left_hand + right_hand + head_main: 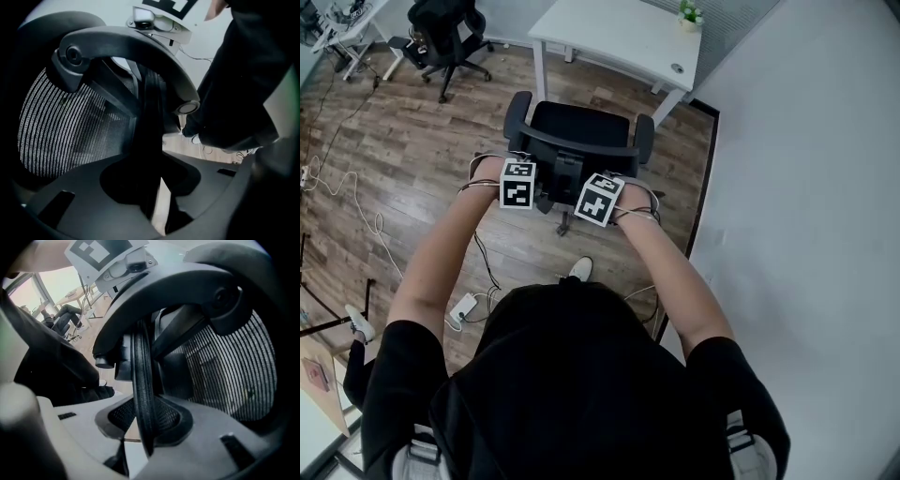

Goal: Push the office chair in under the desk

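1. Desk (619, 33): white, at the top of the head view. Its front edge runs left-right ahead of me, with open knee space between the legs.
2. Office chair (574, 131): stands on the wood floor (412, 187) between me and the desk, near the front edge but not under it. The wall (806, 187) is close on my right.
3. Pointing: the seat faces the desk and the back faces me. The chair's long axis is upright, and the top of the backrest (577, 152) runs roughly parallel to the desk edge.
4. Handling, my judgement: it's fairly heavy but should roll on its base. The seat probably swivels, so an uneven push would turn it instead of moving it.
5. Hold: take the stiff frame. The mesh (61, 126) looks soft and would give.
6. Rim (142, 380): the backrest's thin, hard edge is the grip point, high up and one side each.
7. Left gripper (158, 203): jaws clamped on the rim on its side.
8. Right gripper (141, 442): same, jaws clamped on the rim with mesh beside it.
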